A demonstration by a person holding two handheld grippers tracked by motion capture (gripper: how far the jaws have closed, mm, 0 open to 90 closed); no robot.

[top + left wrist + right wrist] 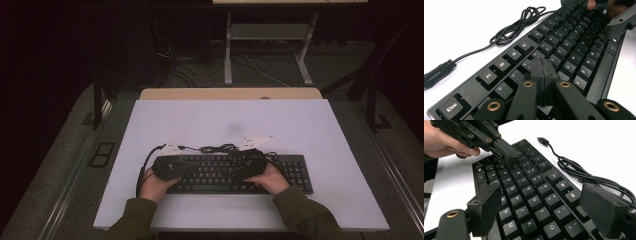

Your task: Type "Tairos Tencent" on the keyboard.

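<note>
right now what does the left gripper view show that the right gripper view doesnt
Left gripper view alone: the left gripper up close, its jaws pressed together above the number and letter rows, and the escape key at the keyboard's near corner.

Right gripper view alone: the right gripper with jaws standing wide apart over the letter keys, and the hand holding the left gripper.

Both share: the black keyboard, its coiled cable with the USB plug, and the white table top.

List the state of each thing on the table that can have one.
Keyboard: flat on the table, keys up, unplugged.
Cable: partly coiled behind the keyboard, plug lying loose.
Left gripper: shut, empty, tips over the number keys.
Right gripper: open, empty, jaws spread above the keys.
</note>
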